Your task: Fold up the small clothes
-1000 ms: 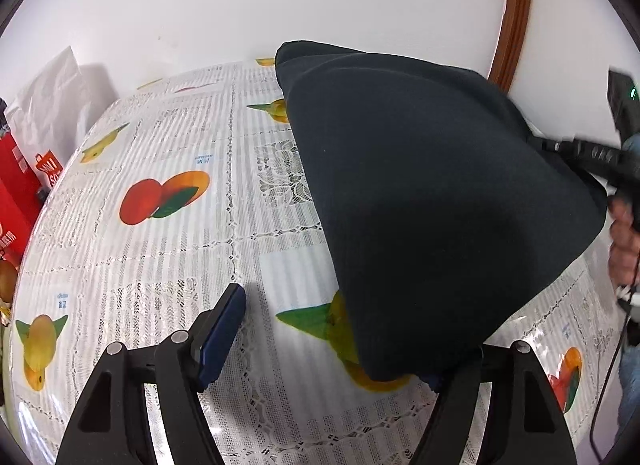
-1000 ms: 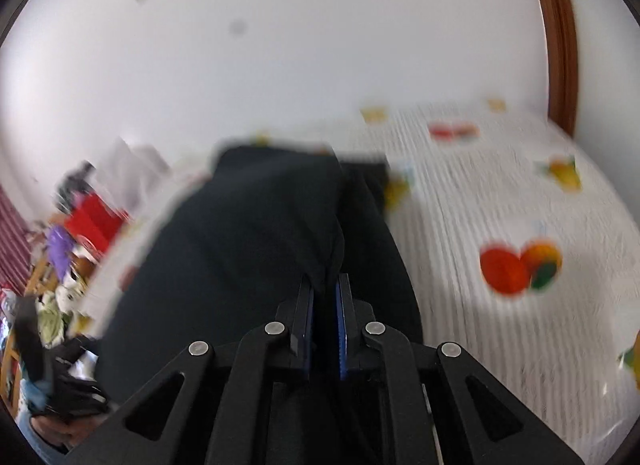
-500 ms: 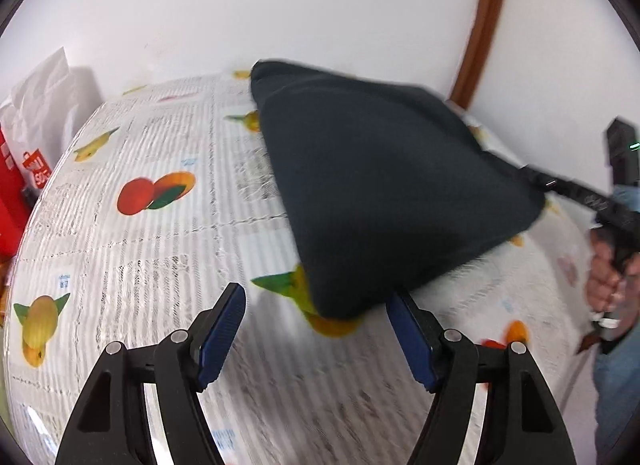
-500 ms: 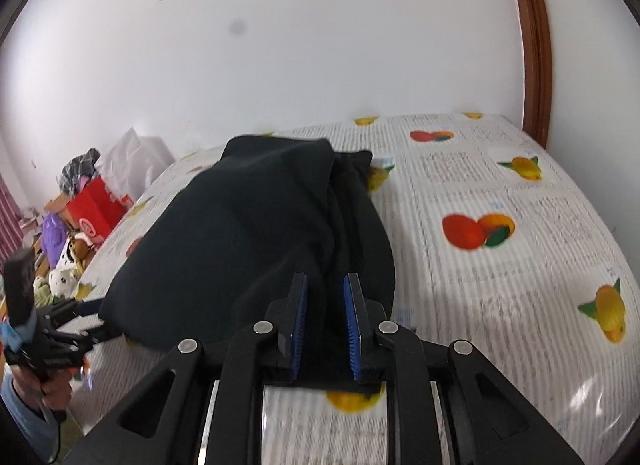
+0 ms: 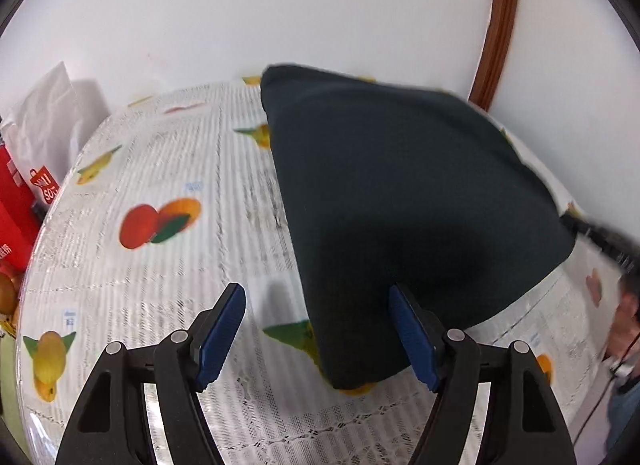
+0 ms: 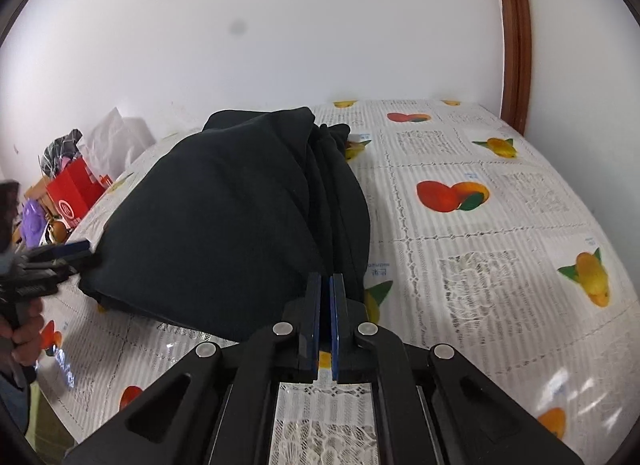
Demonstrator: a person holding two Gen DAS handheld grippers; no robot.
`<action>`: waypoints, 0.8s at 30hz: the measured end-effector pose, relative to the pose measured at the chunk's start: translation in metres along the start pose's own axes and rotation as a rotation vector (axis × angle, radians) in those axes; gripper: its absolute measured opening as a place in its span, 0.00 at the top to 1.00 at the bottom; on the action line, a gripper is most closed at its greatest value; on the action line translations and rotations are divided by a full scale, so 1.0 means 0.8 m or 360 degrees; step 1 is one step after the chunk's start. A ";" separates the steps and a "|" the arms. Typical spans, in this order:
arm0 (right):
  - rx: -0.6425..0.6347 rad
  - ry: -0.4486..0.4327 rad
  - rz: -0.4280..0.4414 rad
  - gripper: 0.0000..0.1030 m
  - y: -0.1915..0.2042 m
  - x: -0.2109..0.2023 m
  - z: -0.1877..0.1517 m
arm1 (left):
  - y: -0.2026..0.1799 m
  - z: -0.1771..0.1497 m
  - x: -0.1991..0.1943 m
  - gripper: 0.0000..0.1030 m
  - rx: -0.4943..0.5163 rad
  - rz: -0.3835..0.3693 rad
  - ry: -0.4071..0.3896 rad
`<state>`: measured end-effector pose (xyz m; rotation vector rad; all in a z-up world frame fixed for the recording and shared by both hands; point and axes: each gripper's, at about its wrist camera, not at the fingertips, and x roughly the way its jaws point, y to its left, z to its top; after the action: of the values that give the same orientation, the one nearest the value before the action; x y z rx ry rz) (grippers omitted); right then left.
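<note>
A dark garment is seen lying on the counter, which is covered by a fruit-printed cloth; the garment has been doubled over itself, with stacked edges bunched along its right side in the right wrist view, so at least one fold is judged to be done; the bundle is still bulky and uneven, and further folding and flattening are judged to be left.

The left gripper is held just above the garment's near corner; its fingers stand well apart and nothing is clamped; the left one is over bare cloth beside the garment, while the right one lies over the garment's edge, and whether it touches the fabric cannot be told.

The right gripper is placed at the garment's near right edge, close to the bunched layers; its fingers are brought together with only a thin slit between them; no fabric is seen caught in that slit, so the garment is judged not to be held.

Red bags are seen beyond the garment's far left side, off the counter.
</note>
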<state>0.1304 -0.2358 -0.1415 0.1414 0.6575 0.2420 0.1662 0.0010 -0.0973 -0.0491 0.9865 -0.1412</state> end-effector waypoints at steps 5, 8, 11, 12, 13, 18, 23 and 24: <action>0.0017 -0.0010 0.0042 0.81 -0.001 -0.008 0.042 | 0.005 0.018 -0.017 0.31 -0.0015 -0.0092 -0.0022; -0.0031 -0.0024 0.0053 0.57 0.008 0.005 0.084 | 0.008 0.037 -0.027 0.31 0.0016 -0.0066 -0.0069; -0.0045 0.0022 0.0050 0.56 0.017 0.035 0.127 | 0.018 0.060 -0.026 0.31 -0.0005 -0.0073 -0.0085; -0.0029 0.0036 0.0059 0.56 0.018 0.046 0.139 | 0.023 0.068 -0.024 0.31 -0.0019 -0.0085 -0.0086; -0.0006 0.0059 0.0070 0.56 0.020 0.060 0.155 | 0.027 0.075 -0.021 0.31 -0.0029 -0.0089 -0.0086; 0.0022 0.0155 0.0031 0.56 0.028 0.121 0.197 | 0.041 0.105 0.002 0.31 -0.0037 -0.0135 -0.0060; 0.0094 0.0338 0.0051 0.56 0.028 0.193 0.216 | 0.038 0.119 0.038 0.31 -0.0016 -0.0212 0.0013; 0.0129 0.0375 0.0065 0.56 0.024 0.205 0.217 | 0.037 0.120 0.046 0.31 -0.0024 -0.0231 0.0030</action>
<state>0.3600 -0.1829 -0.0981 0.2061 0.8995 0.2736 0.2690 0.0231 -0.0779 -0.1337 1.0027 -0.2677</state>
